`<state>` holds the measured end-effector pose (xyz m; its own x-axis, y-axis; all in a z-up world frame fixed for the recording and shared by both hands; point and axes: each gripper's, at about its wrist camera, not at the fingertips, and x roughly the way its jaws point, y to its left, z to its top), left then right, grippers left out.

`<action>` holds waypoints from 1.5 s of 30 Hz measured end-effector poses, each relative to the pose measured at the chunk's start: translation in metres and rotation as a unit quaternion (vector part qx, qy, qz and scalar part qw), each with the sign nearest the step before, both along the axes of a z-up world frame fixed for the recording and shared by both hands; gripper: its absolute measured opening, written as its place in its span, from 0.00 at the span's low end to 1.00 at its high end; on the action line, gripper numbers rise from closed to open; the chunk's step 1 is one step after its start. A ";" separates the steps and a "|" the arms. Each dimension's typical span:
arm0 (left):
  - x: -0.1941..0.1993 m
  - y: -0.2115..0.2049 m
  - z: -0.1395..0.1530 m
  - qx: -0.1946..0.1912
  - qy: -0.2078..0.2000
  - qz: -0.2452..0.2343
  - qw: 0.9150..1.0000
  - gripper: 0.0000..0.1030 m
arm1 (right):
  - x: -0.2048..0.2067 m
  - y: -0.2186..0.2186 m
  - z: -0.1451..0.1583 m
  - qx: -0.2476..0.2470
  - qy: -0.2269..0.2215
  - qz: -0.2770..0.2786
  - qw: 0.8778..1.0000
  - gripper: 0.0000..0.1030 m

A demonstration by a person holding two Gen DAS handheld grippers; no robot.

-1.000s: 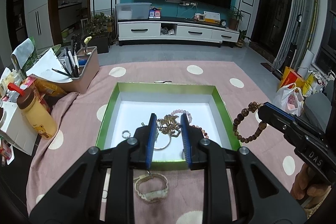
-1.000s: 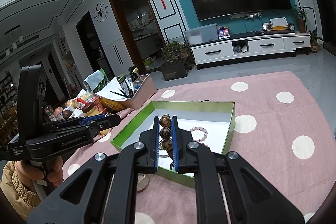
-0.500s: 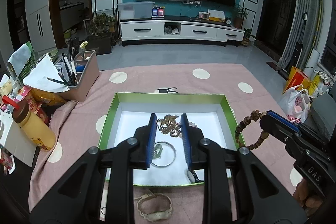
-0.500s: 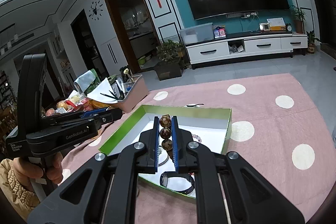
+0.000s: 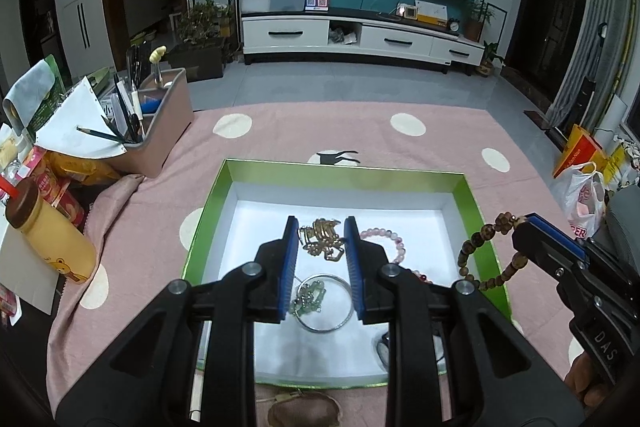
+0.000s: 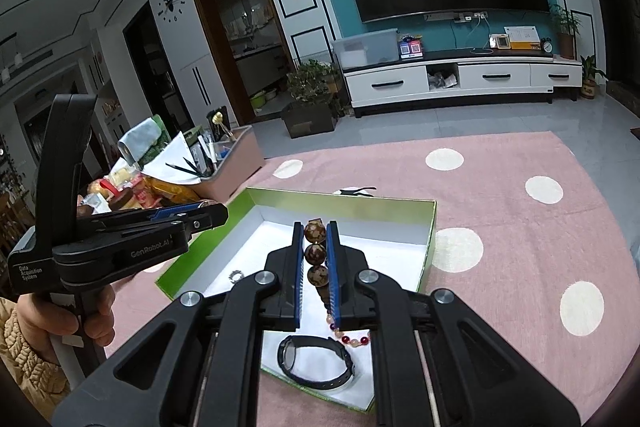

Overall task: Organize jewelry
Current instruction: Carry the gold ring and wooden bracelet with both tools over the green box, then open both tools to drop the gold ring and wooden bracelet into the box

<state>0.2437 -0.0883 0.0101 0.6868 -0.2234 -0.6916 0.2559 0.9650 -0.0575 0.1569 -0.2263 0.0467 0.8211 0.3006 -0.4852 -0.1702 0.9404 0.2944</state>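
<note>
The right gripper (image 6: pixel 316 259) pinches a brown wooden bead bracelet (image 5: pixel 480 255) over the green-edged white box (image 5: pixel 400 177), probably to drop it in, while the left gripper (image 5: pixel 320 263) hangs apart, empty.

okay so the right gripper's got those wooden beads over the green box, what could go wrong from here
The right gripper pinches the wooden bead bracelet by only a few beads; most of the loop hangs free, beside the green box's right wall. Released here, it might drape over the rim or drop onto the pink cloth.

If it lands inside, it could fall onto the pink bead bracelet or gold chain and tangle.
</note>
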 end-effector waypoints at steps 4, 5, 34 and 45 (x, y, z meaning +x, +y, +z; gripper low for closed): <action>0.008 -0.002 -0.006 0.006 0.006 0.001 1.000 0.22 | 0.008 0.001 -0.003 -0.001 0.005 0.000 1.000 0.10; 0.010 -0.003 -0.008 0.008 0.008 0.001 1.000 0.22 | 0.011 0.002 -0.004 -0.002 0.006 0.000 1.000 0.10; 0.033 -0.009 -0.040 0.032 0.037 0.004 0.999 0.22 | 0.042 0.013 -0.033 -0.031 0.053 0.005 0.998 0.10; 0.031 -0.008 -0.039 0.032 0.035 0.006 0.999 0.24 | 0.039 0.010 -0.032 -0.036 0.053 -0.005 0.998 0.11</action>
